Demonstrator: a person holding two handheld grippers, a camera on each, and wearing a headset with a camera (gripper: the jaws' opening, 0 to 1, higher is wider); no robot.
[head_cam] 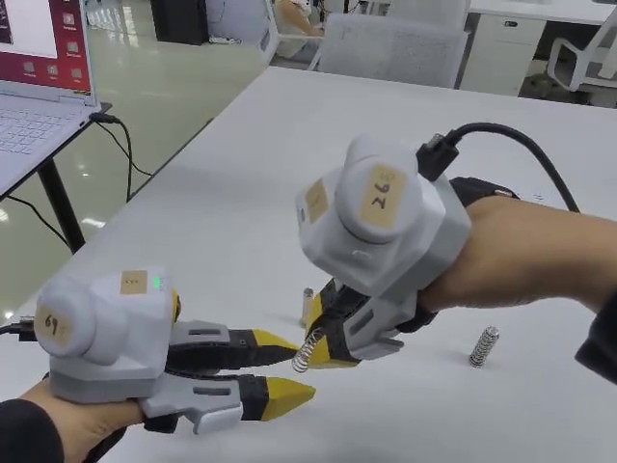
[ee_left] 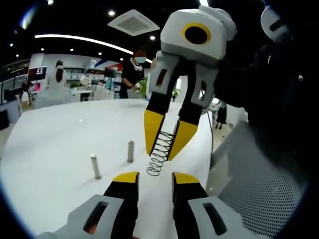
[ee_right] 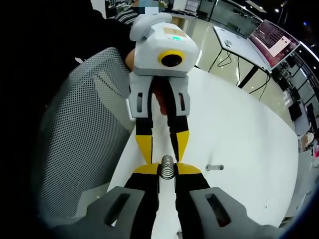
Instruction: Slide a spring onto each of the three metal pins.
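My right gripper [head_cam: 323,349] points down and to the left, shut on a small steel spring [head_cam: 306,350] whose free end sticks out past the yellow tips. Facing it, my left gripper [head_cam: 301,367] is open just short of that spring, jaws apart and touching nothing. In the left gripper view the spring [ee_left: 158,158] hangs from the right gripper [ee_left: 164,149] above my own open jaws. A bare metal pin [head_cam: 308,307] stands on the table right behind the spring. Another spring [head_cam: 484,345] stands upright to the right, seemingly on a pin.
The white table [head_cam: 251,174] stretches away from me. A laptop [head_cam: 34,87] sits on a side stand at the far left with a cable hanging down. Office chairs [head_cam: 390,43] stand beyond the far edge.
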